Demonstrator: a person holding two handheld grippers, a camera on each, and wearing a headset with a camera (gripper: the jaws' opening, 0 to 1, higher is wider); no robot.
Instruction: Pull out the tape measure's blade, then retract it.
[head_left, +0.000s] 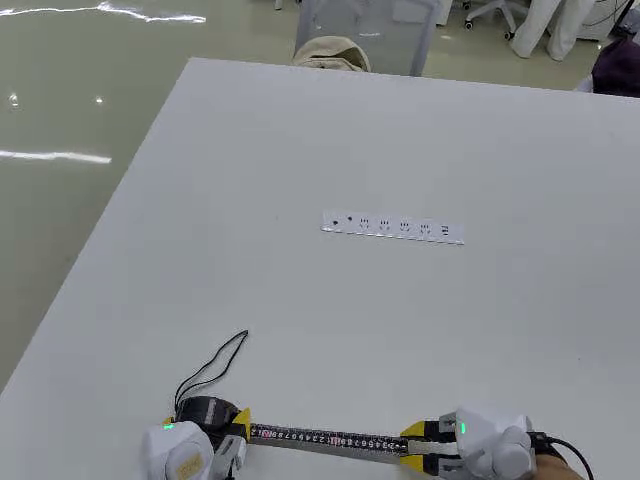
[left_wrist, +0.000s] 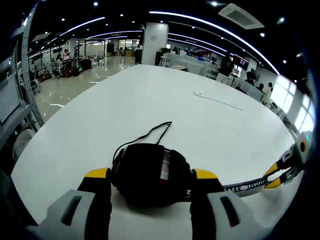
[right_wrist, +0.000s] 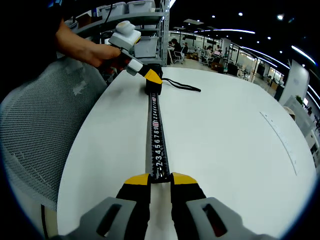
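A black tape measure case (left_wrist: 150, 172) lies on the white table (head_left: 400, 150) near its front edge, gripped between the yellow-tipped jaws of my left gripper (left_wrist: 151, 174). In the head view that case (head_left: 207, 412) sits at the bottom left with my left gripper (head_left: 235, 432) on it. Its black blade (head_left: 325, 438) with white numerals runs right along the tabletop to my right gripper (head_left: 410, 447). My right gripper (right_wrist: 160, 178) is shut on the blade's end (right_wrist: 159, 170). A black wrist strap (head_left: 215, 362) loops away from the case.
A white power strip (head_left: 392, 227) lies flat at mid-table. A chair with a beige cushion (head_left: 331, 52) stands beyond the far edge. The table's left edge runs diagonally, with shiny floor beyond it. People and desks fill the room behind.
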